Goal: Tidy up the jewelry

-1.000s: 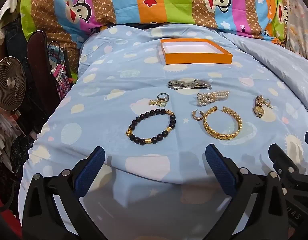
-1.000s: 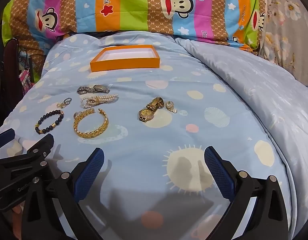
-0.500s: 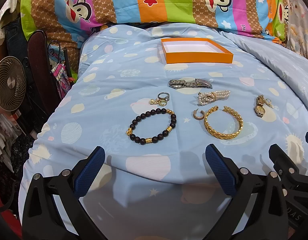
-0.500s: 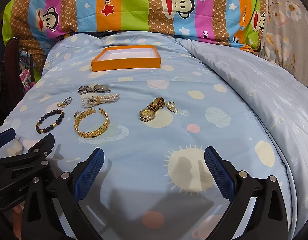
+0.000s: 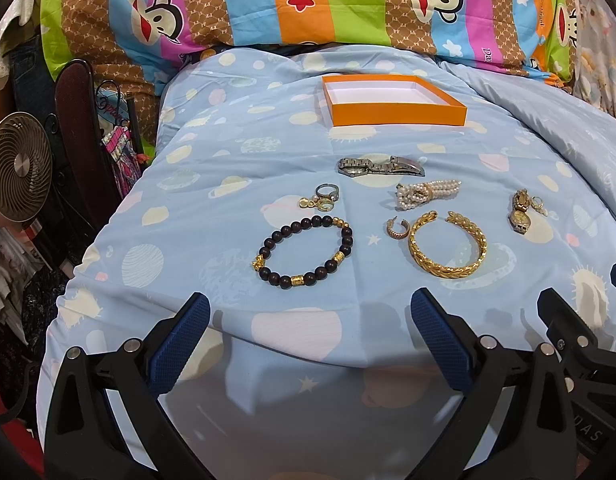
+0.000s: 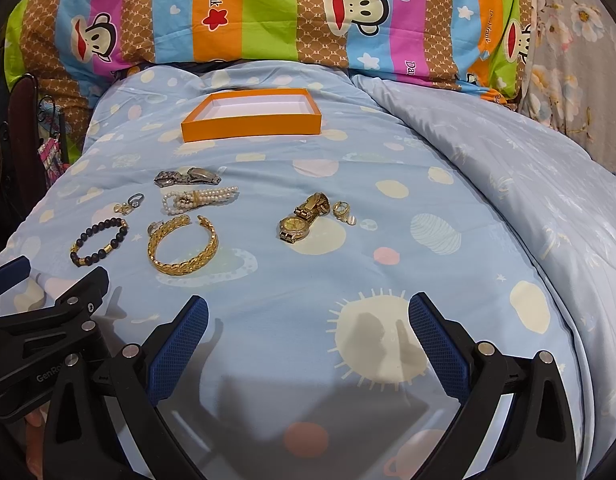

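Both tools, left tool [image 5: 310,336] and right tool [image 6: 308,336], gape empty above braided gold bangle [image 5: 448,244] and round-beaded bracelet [image 5: 304,252].

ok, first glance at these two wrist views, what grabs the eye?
The striped cartoon-monkey pillow across the head of the bed, then the empty orange box on the pale blue quilt just below it. Nearer the cameras, loose jewelry lies on the quilt: a dark beaded bracelet, a gold bangle to its right, and a gold watch set apart further right. Both the left gripper and right gripper are wide open, holding nothing.
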A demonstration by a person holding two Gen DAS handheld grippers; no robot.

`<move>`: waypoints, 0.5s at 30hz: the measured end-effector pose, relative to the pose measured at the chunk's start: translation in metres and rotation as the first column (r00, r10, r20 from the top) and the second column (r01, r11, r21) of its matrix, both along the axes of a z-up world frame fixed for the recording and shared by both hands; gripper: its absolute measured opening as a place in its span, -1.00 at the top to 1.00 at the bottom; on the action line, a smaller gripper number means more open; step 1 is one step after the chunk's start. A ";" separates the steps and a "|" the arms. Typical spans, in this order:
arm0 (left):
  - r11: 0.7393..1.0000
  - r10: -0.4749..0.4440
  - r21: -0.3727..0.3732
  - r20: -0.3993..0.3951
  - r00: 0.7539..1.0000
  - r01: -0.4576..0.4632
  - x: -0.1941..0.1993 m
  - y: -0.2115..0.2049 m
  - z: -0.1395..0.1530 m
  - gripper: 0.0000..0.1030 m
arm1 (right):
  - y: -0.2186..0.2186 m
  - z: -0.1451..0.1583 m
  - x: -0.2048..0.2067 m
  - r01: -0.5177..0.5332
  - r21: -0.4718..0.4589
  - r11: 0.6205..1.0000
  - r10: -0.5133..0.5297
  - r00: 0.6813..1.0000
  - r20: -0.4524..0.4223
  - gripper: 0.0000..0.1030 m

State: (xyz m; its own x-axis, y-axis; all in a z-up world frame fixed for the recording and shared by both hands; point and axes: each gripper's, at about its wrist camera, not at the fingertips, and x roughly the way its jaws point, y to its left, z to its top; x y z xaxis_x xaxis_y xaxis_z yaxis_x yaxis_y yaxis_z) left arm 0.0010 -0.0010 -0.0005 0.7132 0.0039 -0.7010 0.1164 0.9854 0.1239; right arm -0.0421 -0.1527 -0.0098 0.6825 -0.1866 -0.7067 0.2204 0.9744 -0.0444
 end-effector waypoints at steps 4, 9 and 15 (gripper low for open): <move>1.000 0.000 -0.001 0.000 1.000 0.000 0.000 0.000 0.000 -0.91 | 0.000 0.000 0.000 0.000 0.000 1.000 0.000 1.000 0.000 -0.90; 1.000 0.000 -0.001 0.000 1.000 0.000 0.000 0.003 -0.003 -0.91 | 0.000 0.000 0.000 0.000 0.000 1.000 0.000 1.000 0.000 -0.90; 1.000 0.003 0.001 0.002 1.000 -0.003 0.001 0.003 -0.003 -0.91 | -0.001 0.000 0.000 0.000 -0.001 1.000 0.000 1.000 0.000 -0.90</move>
State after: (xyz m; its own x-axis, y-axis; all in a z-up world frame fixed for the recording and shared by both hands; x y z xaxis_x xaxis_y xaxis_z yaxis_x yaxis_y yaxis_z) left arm 0.0017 0.0019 -0.0036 0.7143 0.0064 -0.6998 0.1133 0.9857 0.1247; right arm -0.0423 -0.1534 -0.0093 0.6824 -0.1873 -0.7066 0.2205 0.9743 -0.0453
